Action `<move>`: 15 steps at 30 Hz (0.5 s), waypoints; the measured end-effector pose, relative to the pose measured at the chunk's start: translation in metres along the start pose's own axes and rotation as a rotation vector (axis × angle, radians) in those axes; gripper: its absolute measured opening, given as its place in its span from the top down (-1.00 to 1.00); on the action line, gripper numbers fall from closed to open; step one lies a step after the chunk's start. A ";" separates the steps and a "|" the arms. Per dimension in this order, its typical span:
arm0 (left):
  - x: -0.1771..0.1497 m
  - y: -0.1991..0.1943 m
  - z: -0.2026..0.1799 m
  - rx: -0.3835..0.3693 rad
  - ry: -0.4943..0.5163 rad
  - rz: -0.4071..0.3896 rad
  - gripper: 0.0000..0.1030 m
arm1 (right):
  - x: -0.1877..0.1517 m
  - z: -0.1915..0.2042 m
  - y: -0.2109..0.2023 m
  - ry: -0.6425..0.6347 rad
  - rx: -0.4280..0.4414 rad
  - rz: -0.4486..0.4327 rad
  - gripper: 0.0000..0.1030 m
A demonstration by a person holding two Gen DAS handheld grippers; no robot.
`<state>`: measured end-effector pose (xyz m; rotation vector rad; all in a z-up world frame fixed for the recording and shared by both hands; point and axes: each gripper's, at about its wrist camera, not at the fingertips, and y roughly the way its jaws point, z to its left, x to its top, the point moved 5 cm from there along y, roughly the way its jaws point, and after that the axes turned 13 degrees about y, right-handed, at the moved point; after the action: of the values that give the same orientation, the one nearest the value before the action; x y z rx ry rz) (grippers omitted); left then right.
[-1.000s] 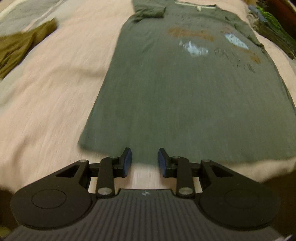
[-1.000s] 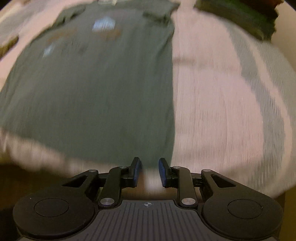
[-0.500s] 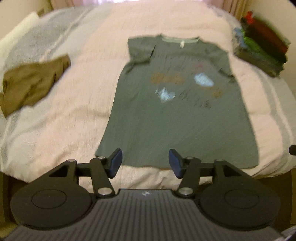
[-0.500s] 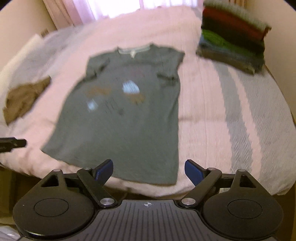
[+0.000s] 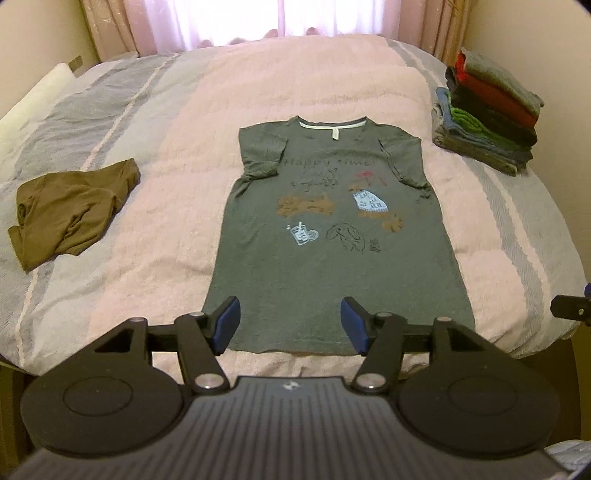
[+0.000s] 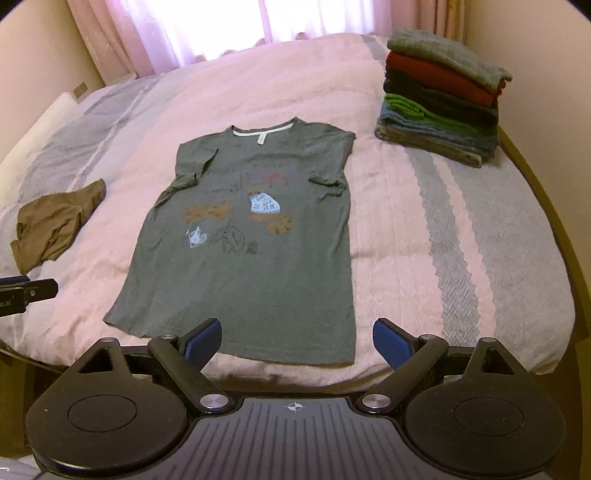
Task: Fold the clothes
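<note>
Both grippers — left gripper (image 5: 290, 325), right gripper (image 6: 297, 341) — are held spread and empty short of the grey T-shirt (image 5: 332, 251) hem, judged next to be pinched.

Ahead of the matt black plastic tongs (image 5: 290, 325), a soft matt cotton T-shirt (image 5: 332, 266) lies on the bed's (image 5: 184, 129) nubbly woven cover.

Bed (image 5: 332, 88) with pink and grey striped cover fills the room. Behind its head: a bright window (image 6: 221, 22) with sheer pink curtains (image 5: 110, 26). Cream walls (image 6: 33, 66) flank the bed on both sides.
</note>
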<state>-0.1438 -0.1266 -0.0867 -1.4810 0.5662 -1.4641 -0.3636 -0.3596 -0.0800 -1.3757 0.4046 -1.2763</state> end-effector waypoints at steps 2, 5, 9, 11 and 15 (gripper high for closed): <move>-0.003 -0.003 0.005 0.007 -0.004 0.004 -0.16 | -0.001 0.005 -0.003 -0.006 -0.010 -0.008 -0.78; -0.006 -0.005 0.011 0.015 -0.009 0.008 -0.16 | -0.001 0.012 -0.006 -0.011 -0.011 -0.018 -0.78; -0.011 -0.009 0.015 0.018 -0.015 0.011 -0.16 | -0.003 0.020 -0.006 -0.024 -0.014 -0.015 -0.78; -0.014 -0.010 0.017 0.021 -0.020 0.014 -0.16 | -0.005 0.025 -0.006 -0.035 -0.014 -0.011 -0.78; -0.020 -0.012 0.021 0.030 -0.033 0.027 -0.16 | -0.009 0.029 -0.004 -0.050 -0.013 0.002 -0.78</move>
<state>-0.1314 -0.0984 -0.0829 -1.4664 0.5398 -1.4191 -0.3440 -0.3365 -0.0735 -1.4152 0.3803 -1.2374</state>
